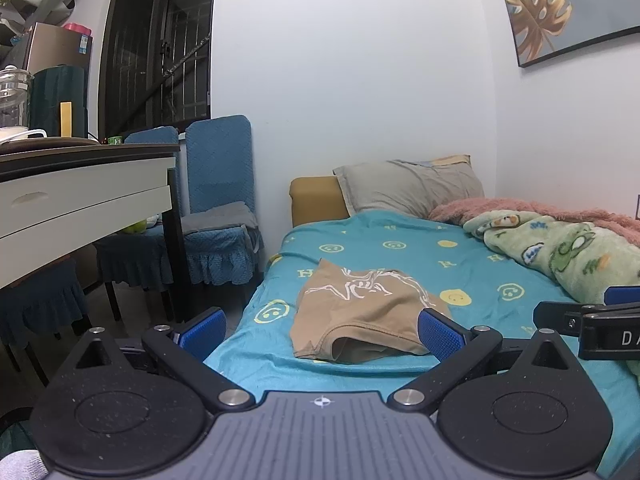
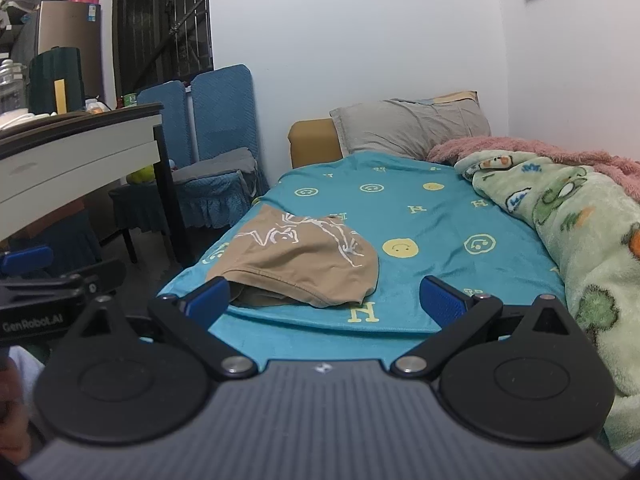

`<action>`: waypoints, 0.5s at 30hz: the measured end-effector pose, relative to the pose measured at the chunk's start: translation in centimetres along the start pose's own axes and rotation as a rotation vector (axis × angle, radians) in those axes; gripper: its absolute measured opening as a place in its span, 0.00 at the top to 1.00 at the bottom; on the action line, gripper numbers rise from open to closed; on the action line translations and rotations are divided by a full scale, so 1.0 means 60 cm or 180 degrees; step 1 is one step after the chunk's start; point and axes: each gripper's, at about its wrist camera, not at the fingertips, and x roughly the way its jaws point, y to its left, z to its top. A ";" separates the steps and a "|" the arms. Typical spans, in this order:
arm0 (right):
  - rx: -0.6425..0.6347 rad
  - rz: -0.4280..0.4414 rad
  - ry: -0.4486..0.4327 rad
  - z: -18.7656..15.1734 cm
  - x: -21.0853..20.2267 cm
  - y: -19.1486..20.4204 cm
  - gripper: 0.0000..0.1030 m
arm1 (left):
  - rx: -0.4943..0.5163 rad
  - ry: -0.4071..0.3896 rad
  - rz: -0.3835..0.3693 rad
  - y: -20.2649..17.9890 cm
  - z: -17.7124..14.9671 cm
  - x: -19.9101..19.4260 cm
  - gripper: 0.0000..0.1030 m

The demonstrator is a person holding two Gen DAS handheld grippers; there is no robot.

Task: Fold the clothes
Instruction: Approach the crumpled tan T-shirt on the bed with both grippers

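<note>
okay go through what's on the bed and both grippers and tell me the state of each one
Left gripper: open, holding nothing.
Right gripper: open, holding nothing.
Tan shirt: folded into a compact bundle, lying on the sheet.
Sheet: spread over the bed.
Green blanket: bunched along the wall side.
Pillow: at the head end.

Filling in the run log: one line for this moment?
left gripper: open, empty | right gripper: open, empty | tan shirt: folded on bed, untouched
</note>
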 end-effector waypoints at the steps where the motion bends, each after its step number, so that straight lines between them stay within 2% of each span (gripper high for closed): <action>1: 0.0066 0.0027 0.0006 0.000 0.001 -0.002 0.00 | -0.0002 0.0000 -0.0001 0.001 0.001 0.000 0.00; 15: 0.0210 0.0082 0.0025 -0.002 0.004 -0.015 0.00 | -0.0026 0.0030 -0.0017 0.009 0.001 -0.006 0.00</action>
